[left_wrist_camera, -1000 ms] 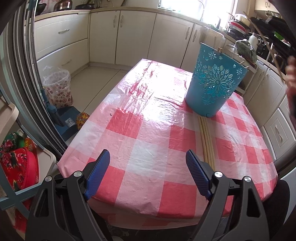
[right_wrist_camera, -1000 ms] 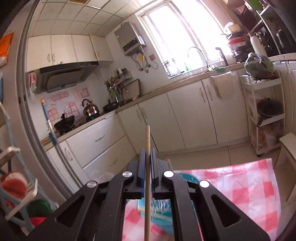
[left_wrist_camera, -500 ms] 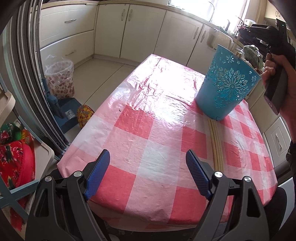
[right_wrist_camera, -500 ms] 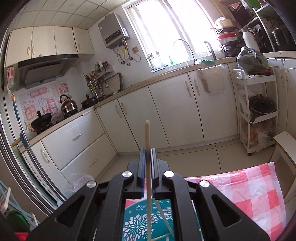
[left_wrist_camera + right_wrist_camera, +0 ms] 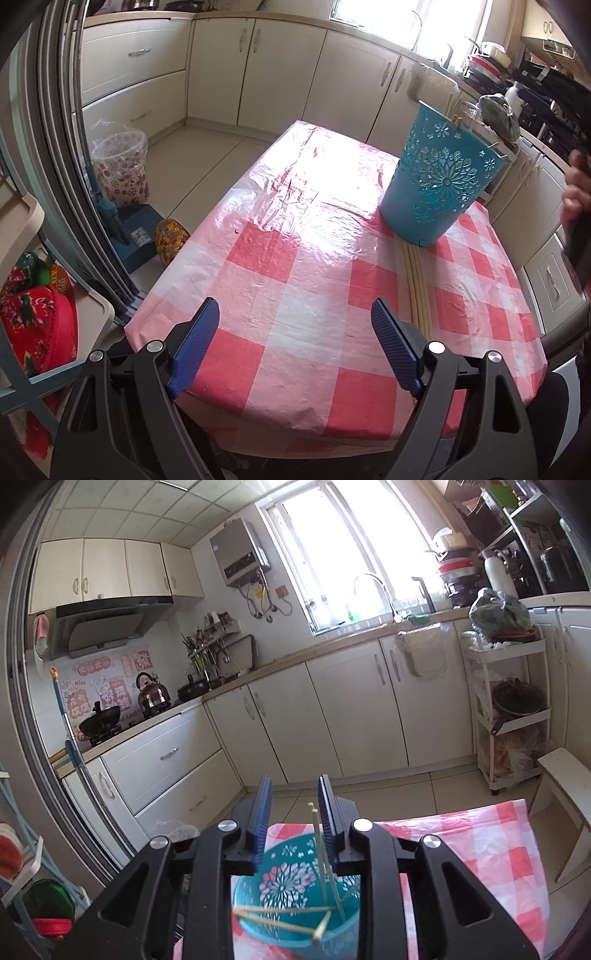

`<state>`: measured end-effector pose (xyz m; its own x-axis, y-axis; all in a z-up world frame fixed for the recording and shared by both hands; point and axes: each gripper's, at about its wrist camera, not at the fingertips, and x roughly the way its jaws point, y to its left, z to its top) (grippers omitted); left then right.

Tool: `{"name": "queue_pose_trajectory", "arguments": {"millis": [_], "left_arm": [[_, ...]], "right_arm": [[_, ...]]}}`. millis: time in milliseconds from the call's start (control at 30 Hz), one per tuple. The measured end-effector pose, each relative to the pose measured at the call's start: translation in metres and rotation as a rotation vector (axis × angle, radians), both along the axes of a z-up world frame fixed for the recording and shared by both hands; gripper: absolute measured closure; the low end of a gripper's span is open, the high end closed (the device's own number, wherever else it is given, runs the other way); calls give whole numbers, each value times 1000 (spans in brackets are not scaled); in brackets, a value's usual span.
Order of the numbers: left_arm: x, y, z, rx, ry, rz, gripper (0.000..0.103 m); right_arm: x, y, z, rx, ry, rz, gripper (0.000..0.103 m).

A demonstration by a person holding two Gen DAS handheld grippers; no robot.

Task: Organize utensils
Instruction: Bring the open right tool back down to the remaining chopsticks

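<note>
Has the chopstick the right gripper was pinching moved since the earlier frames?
Yes. The right gripper has just been opening, and the chopstick has dropped from its pads into the blue bucket, its top now below the floor line it once crossed.

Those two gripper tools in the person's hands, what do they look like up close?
Both look alike. The left gripper and right gripper have chunky black plastic frames with triangular cut-outs and round silver bolt heads at the joints. Each has two flat fingers faced with ribbed dark-blue pads. No cables or markings show.
</note>
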<state>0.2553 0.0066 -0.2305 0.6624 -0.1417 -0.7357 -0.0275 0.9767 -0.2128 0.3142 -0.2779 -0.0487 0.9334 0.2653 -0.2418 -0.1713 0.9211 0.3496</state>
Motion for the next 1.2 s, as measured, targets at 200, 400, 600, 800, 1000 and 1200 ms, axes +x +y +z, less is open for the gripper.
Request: {"name": "queue_pose_trajectory", "arguments": {"millis": [200, 400, 600, 800, 1000, 1200], "left_arm": [[-13, -5, 12, 6, -26, -16, 22], [-28, -10, 21, 11, -43, -32, 21], [-41, -11, 27, 22, -54, -41, 20], [-51, -7, 29, 23, -59, -39, 19], [-56, -1, 30, 23, -60, -31, 19], [-54, 8, 26, 10, -45, -12, 19]], "right_arm": [[-69, -14, -23, -30, 37, -41, 65], [-107, -12, -91, -27, 226, -54, 65], [-114, 5, -150, -31, 422, -3, 65], [-93, 31, -170, -78, 503, 66, 65], [-58, 59, -179, -137, 527, 50, 70], [-35, 73, -188, -198, 562, 19, 73]]}}
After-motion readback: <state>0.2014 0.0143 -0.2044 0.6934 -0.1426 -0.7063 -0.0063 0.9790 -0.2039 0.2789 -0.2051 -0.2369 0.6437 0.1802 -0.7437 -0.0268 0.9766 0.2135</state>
